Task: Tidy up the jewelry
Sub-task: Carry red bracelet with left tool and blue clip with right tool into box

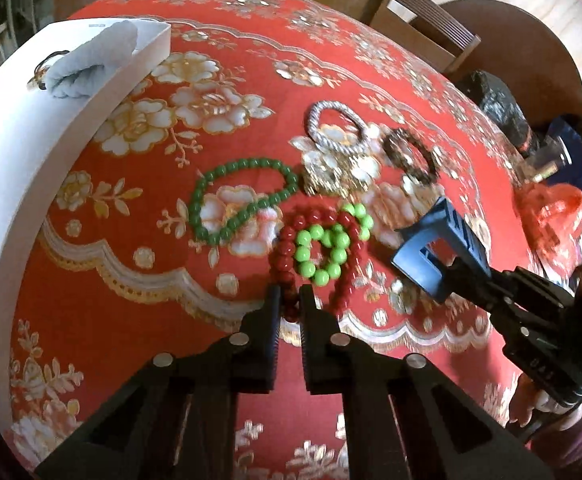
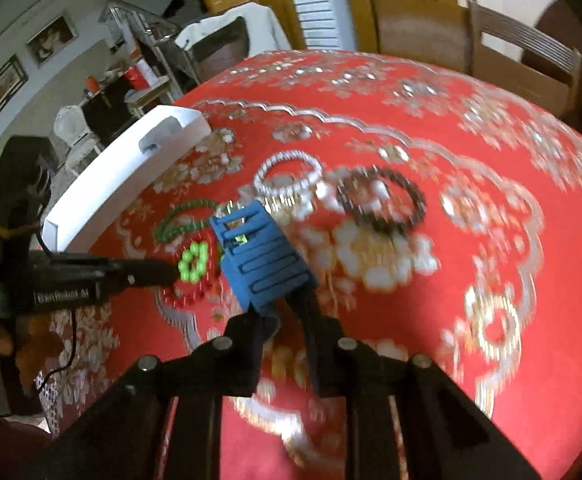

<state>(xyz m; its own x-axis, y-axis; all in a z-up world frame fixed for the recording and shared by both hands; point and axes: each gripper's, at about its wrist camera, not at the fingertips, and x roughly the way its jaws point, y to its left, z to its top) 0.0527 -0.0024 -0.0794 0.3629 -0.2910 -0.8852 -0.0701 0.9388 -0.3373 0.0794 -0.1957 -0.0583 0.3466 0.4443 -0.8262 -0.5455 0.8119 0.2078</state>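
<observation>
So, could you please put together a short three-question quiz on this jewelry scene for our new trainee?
1. True or false: the left gripper is shut on the red bead bracelet.
2. What does the right gripper hold? A) the silver bracelet B) a blue plastic piece C) nothing
3. Fill in: the bright green bracelet lies inside the loop of the ____ bracelet.

Key: 1 true. 2 B. 3 red bead.

The dark green bracelet and the dark bracelet lie untouched on the tablecloth; the white box stands at the left.
</observation>
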